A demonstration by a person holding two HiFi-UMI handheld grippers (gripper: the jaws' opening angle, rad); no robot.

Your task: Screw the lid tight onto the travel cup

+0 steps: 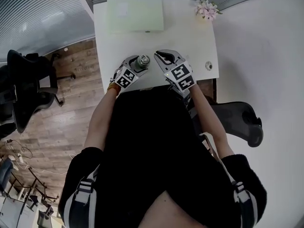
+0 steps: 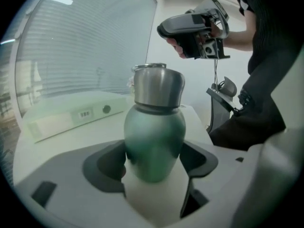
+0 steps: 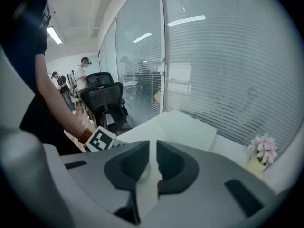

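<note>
The travel cup (image 2: pixel 154 141) has a green body and stands upright on the white table (image 1: pixel 190 37) near its front edge. A steel lid (image 2: pixel 157 87) sits on top of it. My left gripper (image 2: pixel 154 161) is closed around the cup's body, with a pad against each side. In the head view the cup (image 1: pixel 143 61) shows just past the left gripper (image 1: pixel 135 68). My right gripper (image 1: pixel 164 58) is held in the air a little to the right of the cup, jaws together with nothing between them. It also shows in the left gripper view, where the right gripper (image 2: pixel 194 27) is above and beyond the lid.
A pale green flat box (image 1: pixel 135 13) lies at the back of the table. A small pot of pink flowers (image 1: pixel 206 8) stands at the back right corner, and a small round object (image 1: pixel 208 65) lies near the right edge. Black office chairs (image 1: pixel 28 84) stand beside the table.
</note>
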